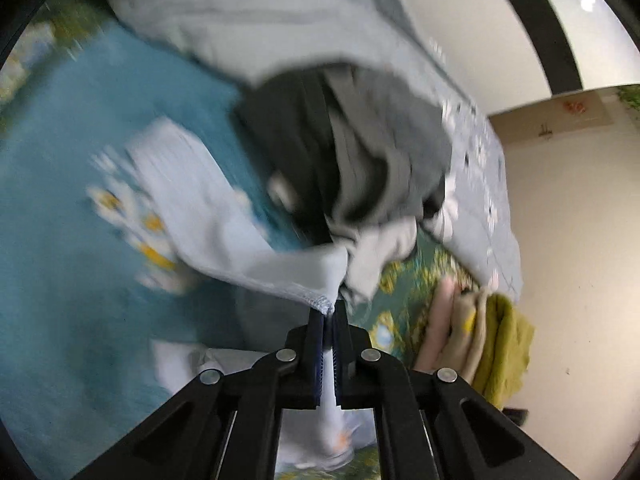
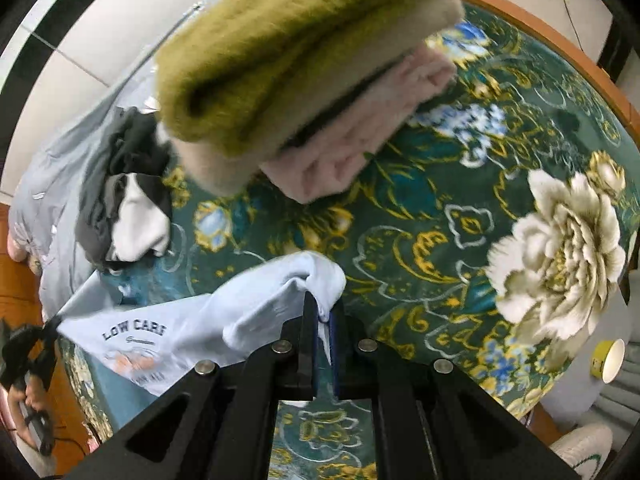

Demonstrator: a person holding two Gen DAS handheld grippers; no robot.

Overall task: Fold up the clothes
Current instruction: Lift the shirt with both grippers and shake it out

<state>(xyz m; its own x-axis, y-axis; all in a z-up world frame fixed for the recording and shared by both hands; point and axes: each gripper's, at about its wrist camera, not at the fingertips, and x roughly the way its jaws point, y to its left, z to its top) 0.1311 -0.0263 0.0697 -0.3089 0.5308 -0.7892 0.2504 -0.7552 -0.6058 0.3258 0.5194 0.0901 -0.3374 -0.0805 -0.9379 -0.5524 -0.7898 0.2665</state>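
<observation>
A pale blue T-shirt [image 2: 168,320] with "LOW CARS" lettering is stretched between both grippers above the table. My right gripper [image 2: 323,312] is shut on one bunched corner of it. My left gripper [image 1: 329,312] is shut on a stitched hem corner of the same pale blue T-shirt [image 1: 224,224], whose daisy print shows blurred. In the right wrist view the left gripper [image 2: 52,326] is seen at the far left with a hand below it.
A stack of folded clothes, olive on top [image 2: 280,48] and pink below [image 2: 352,136], sits on the floral green tablecloth [image 2: 460,200]. A heap of grey, black and white garments [image 2: 120,200] lies by a light grey garment [image 1: 280,12]. A paper cup [image 2: 610,360] is off the table's edge.
</observation>
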